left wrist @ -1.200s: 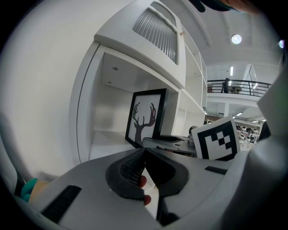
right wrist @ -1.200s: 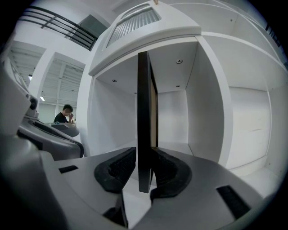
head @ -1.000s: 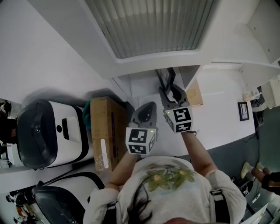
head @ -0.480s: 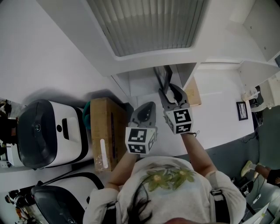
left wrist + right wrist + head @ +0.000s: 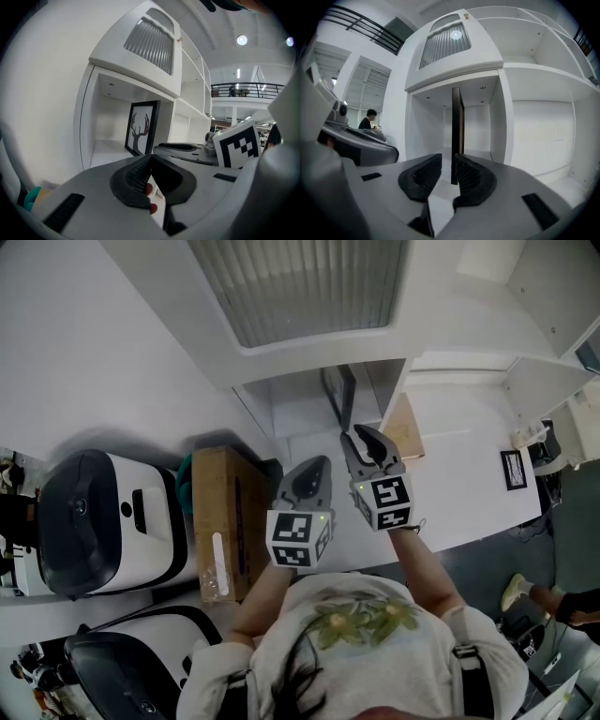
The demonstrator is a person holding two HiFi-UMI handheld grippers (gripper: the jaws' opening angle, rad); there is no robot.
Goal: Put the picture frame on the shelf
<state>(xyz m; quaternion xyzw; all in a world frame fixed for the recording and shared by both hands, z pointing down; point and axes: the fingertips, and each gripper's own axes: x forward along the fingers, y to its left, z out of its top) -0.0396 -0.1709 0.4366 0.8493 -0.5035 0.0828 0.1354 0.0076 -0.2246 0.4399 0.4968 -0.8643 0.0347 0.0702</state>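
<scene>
Now picture frame [image 5: 141, 126] standing upright on shelf [image 5: 105, 129], long axis vertical, edge facing right gripper [image 5: 447, 161], jaws spread, just closing, empty; left gripper [image 5: 151, 156] jaws pressing together.

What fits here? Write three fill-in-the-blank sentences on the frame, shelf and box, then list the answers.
The black rectangular picture frame stands upright in the white shelf compartment and shows a pair of ____.
In the right gripper view, that frame shows only its thin ____.
In the head view, the brown cardboard box lies to the ____ of the frame.
Missing words: antlers; edge; left.
</scene>
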